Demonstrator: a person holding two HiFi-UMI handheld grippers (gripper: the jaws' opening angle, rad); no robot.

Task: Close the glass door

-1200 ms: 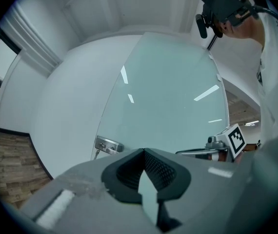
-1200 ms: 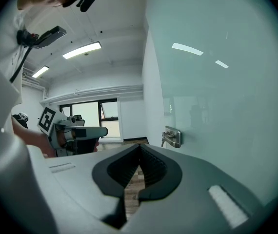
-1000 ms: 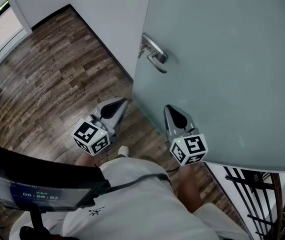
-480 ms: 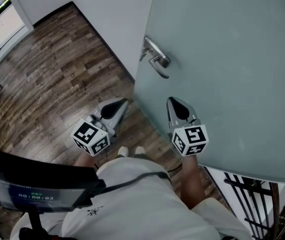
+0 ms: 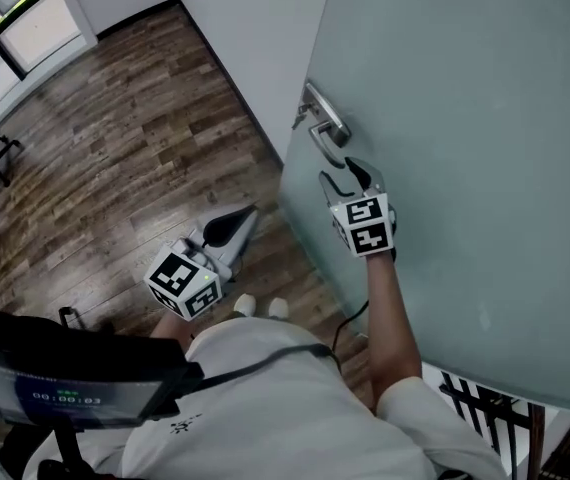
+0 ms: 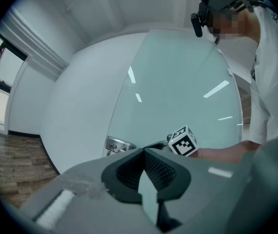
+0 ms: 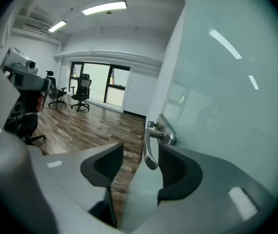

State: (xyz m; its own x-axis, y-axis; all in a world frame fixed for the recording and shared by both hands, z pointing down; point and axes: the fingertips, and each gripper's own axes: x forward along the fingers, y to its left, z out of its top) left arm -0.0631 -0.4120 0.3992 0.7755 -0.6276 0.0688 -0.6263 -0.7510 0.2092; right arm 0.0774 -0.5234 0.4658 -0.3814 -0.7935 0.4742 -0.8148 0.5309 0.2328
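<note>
The frosted glass door (image 5: 465, 118) stands ajar, its free edge toward me. Its silver lever handle (image 5: 325, 126) sits on that edge. My right gripper (image 5: 342, 176) is just below the handle and its jaws are opening. In the right gripper view the lever (image 7: 149, 147) hangs between the two tips of the right gripper (image 7: 139, 152), close to the right pad (image 7: 174, 165), and neither pad presses on it. My left gripper (image 5: 245, 215) hangs lower, left of the door edge, with its tips together and nothing in them. The left gripper view shows the handle (image 6: 117, 145) beyond those tips.
A white wall (image 5: 235, 38) runs back from the door's edge. Wood-plank floor (image 5: 115, 138) spreads to the left. Office chairs (image 7: 82, 92) stand by the far windows. A black metal railing (image 5: 485, 408) is at lower right. My shoes (image 5: 260, 308) are near the door's foot.
My right gripper moved up along the door from well below the handle to right at it, rolled, and its jaws came apart. The left gripper stayed about where it was.
</note>
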